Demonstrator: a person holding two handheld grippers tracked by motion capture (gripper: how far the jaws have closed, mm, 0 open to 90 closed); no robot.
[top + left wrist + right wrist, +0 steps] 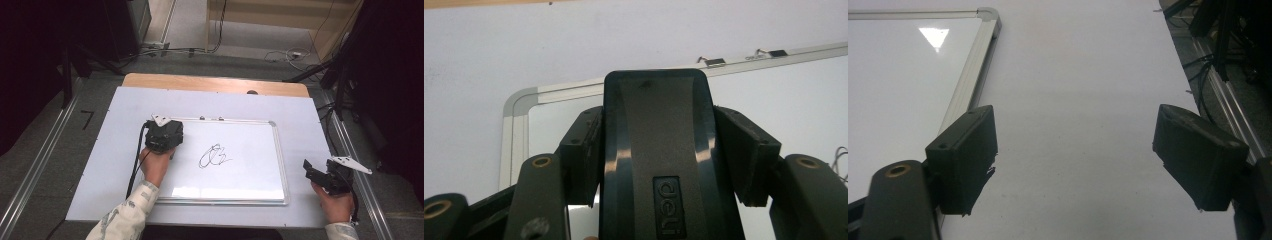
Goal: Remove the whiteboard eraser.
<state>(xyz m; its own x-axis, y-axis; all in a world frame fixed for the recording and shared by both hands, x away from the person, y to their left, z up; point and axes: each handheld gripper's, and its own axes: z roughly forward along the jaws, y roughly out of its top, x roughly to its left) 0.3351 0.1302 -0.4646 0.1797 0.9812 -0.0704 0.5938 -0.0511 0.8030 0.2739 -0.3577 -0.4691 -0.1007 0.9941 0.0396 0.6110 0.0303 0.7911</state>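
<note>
A whiteboard (240, 180) with a silver frame lies flat on the table, and a black scribble (214, 156) sits near its middle. My left gripper (162, 135) hovers over the board's upper left part, left of the scribble. In the left gripper view, the left gripper (666, 155) is shut on a black board eraser (659, 125) marked "deli", with the whiteboard (794, 100) behind it. My right gripper (312, 172) rests off the board's right edge. In its own view, the right gripper (1080, 160) stands open over bare white surface, beside the whiteboard (898, 75) corner.
A white sheet (300, 115) covers the wooden table (215, 82). Two small clips (210, 118) sit on the board's far frame. A metal rail (350, 150) runs along the table's right side, with dark stand legs (340, 75) and cables on the floor beyond.
</note>
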